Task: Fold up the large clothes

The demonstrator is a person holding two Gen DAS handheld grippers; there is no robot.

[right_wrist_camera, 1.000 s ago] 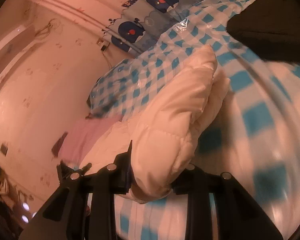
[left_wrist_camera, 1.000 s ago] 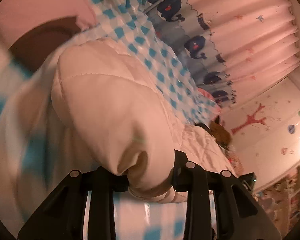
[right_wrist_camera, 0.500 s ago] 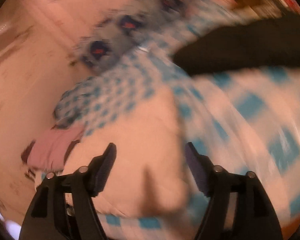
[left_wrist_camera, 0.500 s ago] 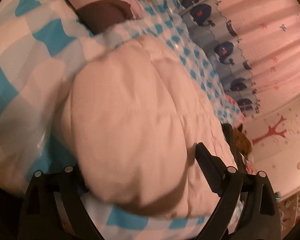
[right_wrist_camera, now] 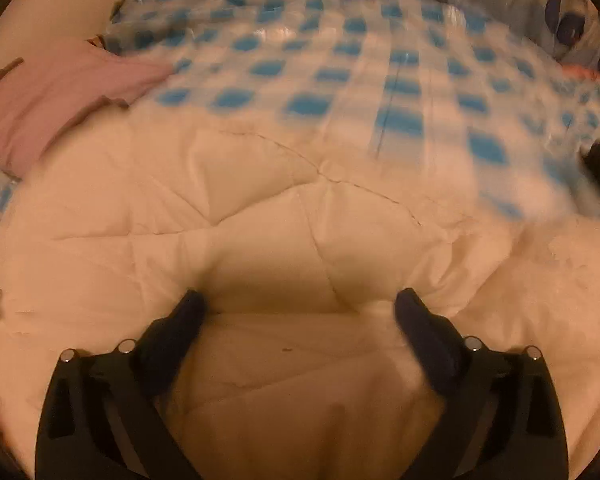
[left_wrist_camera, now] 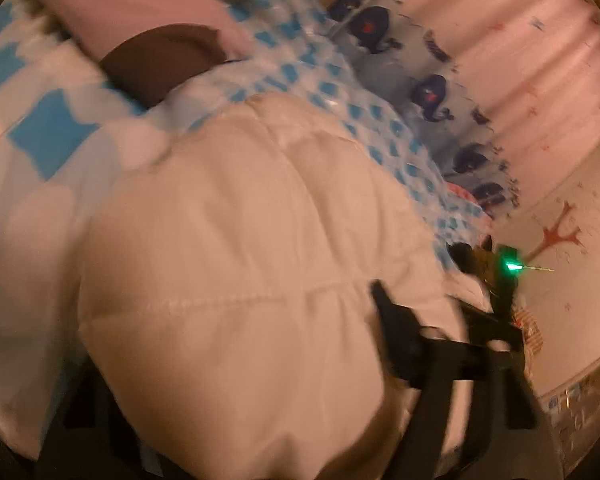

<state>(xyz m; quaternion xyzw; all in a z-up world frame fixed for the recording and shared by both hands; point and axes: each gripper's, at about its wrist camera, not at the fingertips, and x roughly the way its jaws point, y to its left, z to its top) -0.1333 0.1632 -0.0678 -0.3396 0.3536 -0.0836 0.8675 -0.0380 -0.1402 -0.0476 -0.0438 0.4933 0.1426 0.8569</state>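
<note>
Both views are dim and carry a warm orange-pink cast. Each is a round fisheye picture with black corners, and straight lines bend hard toward the rim.

The left wrist view is smeared with motion blur. The checked bedcover (left_wrist_camera: 56, 132) at the left is soft, and the black gripper parts at lower right are streaked. A small green light (left_wrist_camera: 507, 266) at the right glows and throws a thin streak sideways.

In the right wrist view, the checked pattern across the top is blurred and shows a few glossy highlights. The quilted white jacket (right_wrist_camera: 260, 208) in the middle is sharper, its seams readable. A brown shadow lies on it between the jaws.
</note>
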